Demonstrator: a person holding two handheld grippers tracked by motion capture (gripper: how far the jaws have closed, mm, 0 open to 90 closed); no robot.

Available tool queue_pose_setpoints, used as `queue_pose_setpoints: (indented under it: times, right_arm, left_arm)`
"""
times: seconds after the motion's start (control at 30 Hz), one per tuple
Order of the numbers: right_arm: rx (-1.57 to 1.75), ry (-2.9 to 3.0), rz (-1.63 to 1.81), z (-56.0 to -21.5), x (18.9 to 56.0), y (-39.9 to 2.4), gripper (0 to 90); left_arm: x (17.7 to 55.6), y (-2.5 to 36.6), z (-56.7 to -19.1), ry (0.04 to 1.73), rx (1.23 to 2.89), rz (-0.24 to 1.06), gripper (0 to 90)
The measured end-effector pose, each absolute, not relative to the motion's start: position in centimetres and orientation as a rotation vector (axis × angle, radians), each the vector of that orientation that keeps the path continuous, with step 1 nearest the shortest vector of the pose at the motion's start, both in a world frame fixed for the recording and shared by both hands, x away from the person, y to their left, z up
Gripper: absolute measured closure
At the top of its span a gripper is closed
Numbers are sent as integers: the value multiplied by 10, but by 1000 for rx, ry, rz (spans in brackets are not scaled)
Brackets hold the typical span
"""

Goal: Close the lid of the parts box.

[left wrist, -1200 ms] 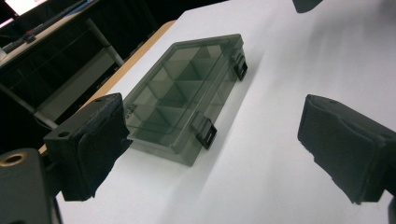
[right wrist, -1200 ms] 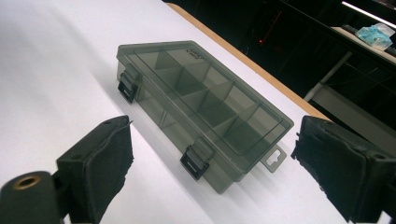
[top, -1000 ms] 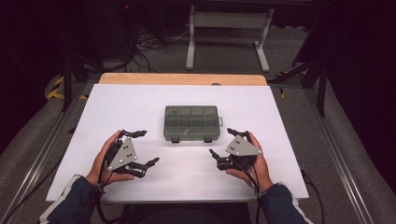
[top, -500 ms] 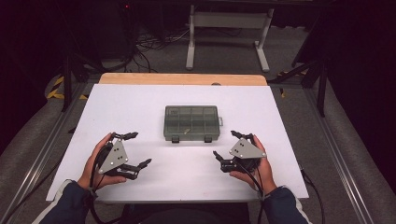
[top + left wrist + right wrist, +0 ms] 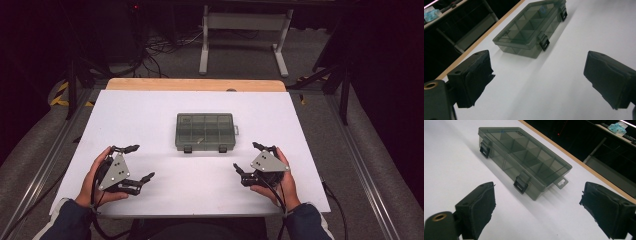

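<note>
High view — compartment box (image 5: 205, 131) latched shut, small item inside, jaws wide

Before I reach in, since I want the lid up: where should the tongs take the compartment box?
Probably at the two black latches on the near front wall of the compartment box, coming from the person's side. The lid lies flat and shut; the latches stick out, one facing each open set of tongs, left and right.

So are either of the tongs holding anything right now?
No. Both the left tongs and right tongs are open and empty, apart from the closed compartment box.
</note>
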State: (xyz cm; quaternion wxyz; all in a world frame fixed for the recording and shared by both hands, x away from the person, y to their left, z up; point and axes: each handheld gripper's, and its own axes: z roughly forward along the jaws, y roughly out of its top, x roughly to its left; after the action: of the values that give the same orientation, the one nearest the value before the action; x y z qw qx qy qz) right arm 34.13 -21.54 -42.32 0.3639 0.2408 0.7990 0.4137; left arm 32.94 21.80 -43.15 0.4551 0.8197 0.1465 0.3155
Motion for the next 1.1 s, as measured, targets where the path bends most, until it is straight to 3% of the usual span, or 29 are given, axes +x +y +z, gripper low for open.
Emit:
queue_pose_setpoints:
  times: [0.53,1.1]
  right_arm:
    - [683,2050,1055,-441,337,-240,123]
    - [716,2057,1075,-450,338,-249,103]
  left_arm:
    - [332,242,-457,499,1981,706,80]
    - [326,248,-466,536,1982,674,61]
